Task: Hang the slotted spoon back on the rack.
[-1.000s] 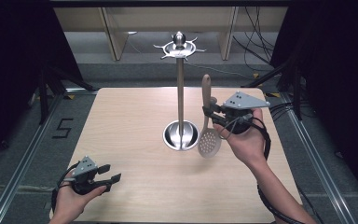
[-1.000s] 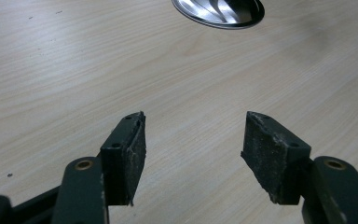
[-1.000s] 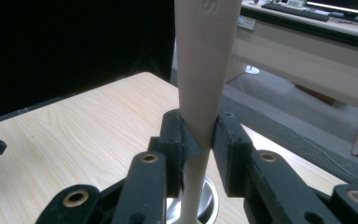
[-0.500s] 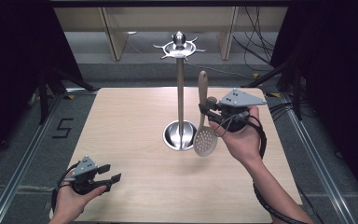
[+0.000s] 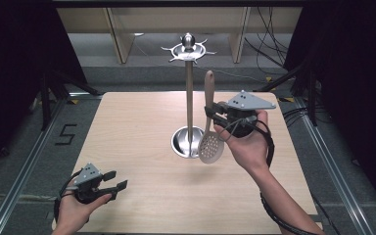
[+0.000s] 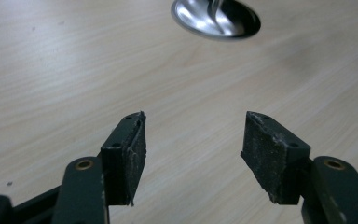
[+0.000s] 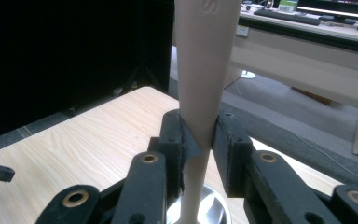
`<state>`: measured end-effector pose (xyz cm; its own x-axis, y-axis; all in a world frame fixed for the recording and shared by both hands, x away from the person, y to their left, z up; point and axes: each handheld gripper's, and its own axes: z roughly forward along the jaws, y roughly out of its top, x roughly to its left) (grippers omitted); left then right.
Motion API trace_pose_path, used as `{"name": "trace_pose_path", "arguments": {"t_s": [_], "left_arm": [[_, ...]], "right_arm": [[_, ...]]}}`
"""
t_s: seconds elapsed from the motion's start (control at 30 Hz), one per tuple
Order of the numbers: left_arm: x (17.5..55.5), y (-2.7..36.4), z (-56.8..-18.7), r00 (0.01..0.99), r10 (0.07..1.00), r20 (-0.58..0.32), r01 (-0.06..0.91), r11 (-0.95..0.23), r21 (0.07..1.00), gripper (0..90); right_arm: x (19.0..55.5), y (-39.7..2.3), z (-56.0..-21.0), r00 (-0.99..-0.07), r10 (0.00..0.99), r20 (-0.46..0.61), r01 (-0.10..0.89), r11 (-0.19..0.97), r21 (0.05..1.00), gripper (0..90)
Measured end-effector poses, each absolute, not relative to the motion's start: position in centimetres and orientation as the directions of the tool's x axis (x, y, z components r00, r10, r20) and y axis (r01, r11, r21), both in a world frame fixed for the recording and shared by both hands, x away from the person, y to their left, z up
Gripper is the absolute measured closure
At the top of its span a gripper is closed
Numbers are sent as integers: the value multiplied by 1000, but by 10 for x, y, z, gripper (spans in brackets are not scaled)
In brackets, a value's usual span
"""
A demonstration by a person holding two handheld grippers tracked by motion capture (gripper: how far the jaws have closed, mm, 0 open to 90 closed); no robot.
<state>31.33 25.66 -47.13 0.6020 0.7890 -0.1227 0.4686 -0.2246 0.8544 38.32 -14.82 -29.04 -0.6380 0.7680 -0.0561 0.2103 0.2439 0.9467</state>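
A beige slotted spoon (image 5: 210, 143) hangs upright in the air, perforated head down and handle up, just right of the metal rack's pole (image 5: 189, 98). My right gripper (image 5: 211, 113) is shut on the spoon's handle (image 7: 200, 88), seen close in the right gripper view, both jaws pressed against it. The rack has a round steel base (image 5: 182, 143) and a hook ring on top (image 5: 188, 48). At the table's front left my left gripper (image 5: 115, 179) rests open and holds nothing; in the left gripper view its pads (image 6: 128, 156) stand wide apart, with the steel base (image 6: 216, 16) beyond them.
The wooden table (image 5: 127, 127) stands on a dark floor with metal rails (image 5: 24, 166) on both sides. Shelving legs and cables lie behind it. In the right gripper view a desk (image 7: 303, 42) with a keyboard is beyond the table.
My right gripper has carried the spoon up and left, closer to the rack's pole. The left gripper has stayed put.
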Motion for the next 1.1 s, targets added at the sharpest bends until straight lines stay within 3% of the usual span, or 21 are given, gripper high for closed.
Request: {"name": "trace_pose_path", "arguments": {"t_s": [0.2,0.5,0.77,1.1], "left_arm": [[328,234,-425,643,763,-72,344,-204,917,372],[365,156,-309,760,649,-18,143,-139,980,403],[390,93,-265,836,543,-85,163,-97,982,473],[411,63,-266,838,528,-137,217,-91,972,609]], "right_arm": [[382,-143,-293,-642,765,-52,217,246,945,748],[382,-138,-296,-636,770,-55,210,241,948,748],[380,-134,-299,-624,781,-40,225,228,947,748],[378,-131,-299,-603,796,-50,243,243,939,748]]}}
